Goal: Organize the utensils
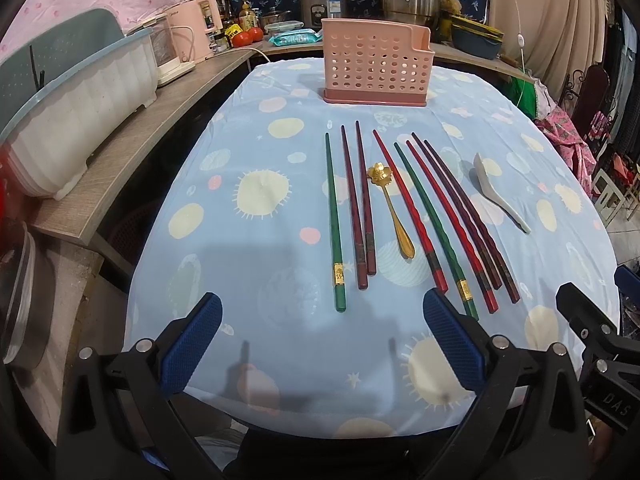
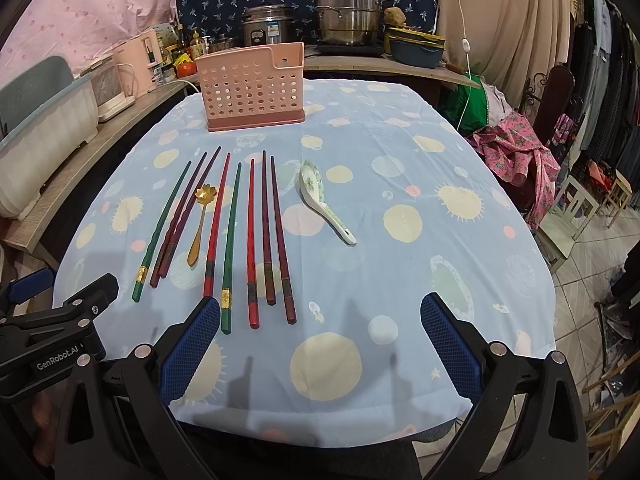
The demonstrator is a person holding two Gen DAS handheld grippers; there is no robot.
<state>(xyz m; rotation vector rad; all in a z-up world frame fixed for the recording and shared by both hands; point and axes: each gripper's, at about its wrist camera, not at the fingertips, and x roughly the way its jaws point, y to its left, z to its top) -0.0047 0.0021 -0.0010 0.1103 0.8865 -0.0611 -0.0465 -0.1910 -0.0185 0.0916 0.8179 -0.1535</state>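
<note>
Chopsticks [image 2: 252, 236]: eight, green, red, maroon, lying side by side.
Gold spoon [image 2: 199, 224]: among them.
Ceramic spoon [image 2: 325, 202]: right.
Pink holder [image 2: 253, 86]: upright behind.

Chopsticks [image 1: 416, 216] and spoons [image 1: 394, 210] on table [image 1: 248, 264], holder [image 1: 378, 62] behind.

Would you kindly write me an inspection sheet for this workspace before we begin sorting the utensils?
Surface: table under a blue planet-print tablecloth, lying flat.
Job's things: eight chopsticks in a row, a gold flower spoon among them, a ceramic soup spoon at their right end; pink perforated utensil holder upright beyond them, nothing visible inside.
Clutter: nothing seen on the cloth.
Grippers: left claw and right claw both open, holding nothing, at the near edge.
Cables: white cord with inline switch hanging at the curtain.
Surroundings: side counter with dish rack, rice cooker, steamer pot.
</note>
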